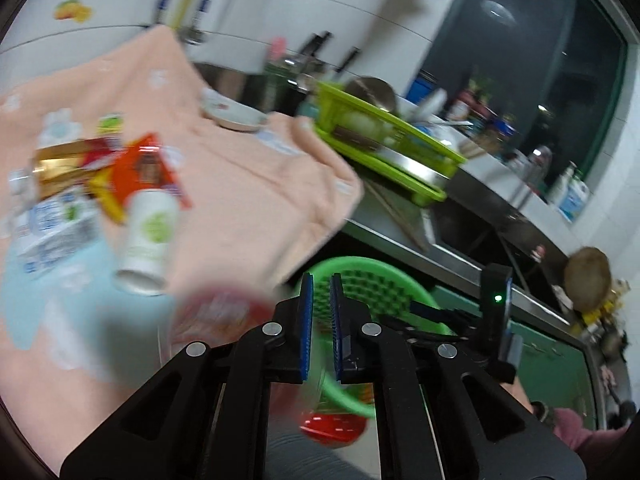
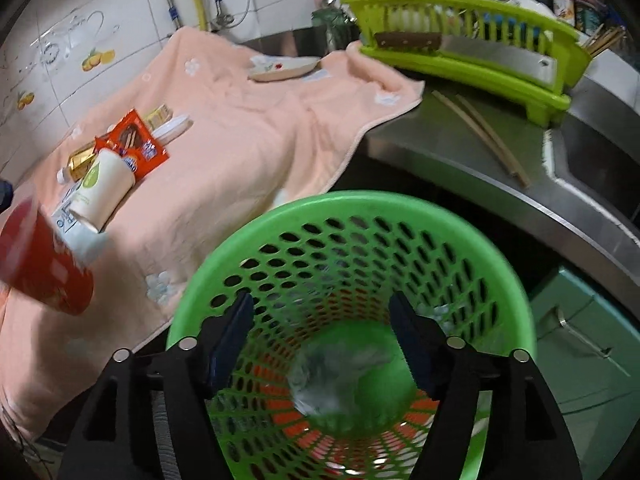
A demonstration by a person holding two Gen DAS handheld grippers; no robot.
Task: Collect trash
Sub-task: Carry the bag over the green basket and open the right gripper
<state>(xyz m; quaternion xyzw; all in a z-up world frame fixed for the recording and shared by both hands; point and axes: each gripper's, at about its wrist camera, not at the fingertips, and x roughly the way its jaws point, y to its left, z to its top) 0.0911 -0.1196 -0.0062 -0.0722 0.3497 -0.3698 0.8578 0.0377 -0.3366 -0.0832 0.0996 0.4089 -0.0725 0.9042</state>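
Left gripper [image 1: 321, 280]: black linkage arms are converging on two blue pads [image 1: 306, 320] that are standing almost together, pinching the thin wall of a red cup [image 2: 44, 264] and holding it tilted in the air; the view is motion-blurred. Right gripper [image 2: 322, 340]: it is pointing steeply downward, its dark pads [image 2: 236, 332] are standing wide apart, and they are pressing on nothing.

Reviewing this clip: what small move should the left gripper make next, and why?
Probably swing the left gripper, shut and apparently pinching the red cup, across over the green basket's mouth before opening. The cup hangs above the towel beside the basket, not over it, while the right gripper stands open and empty above the basket.
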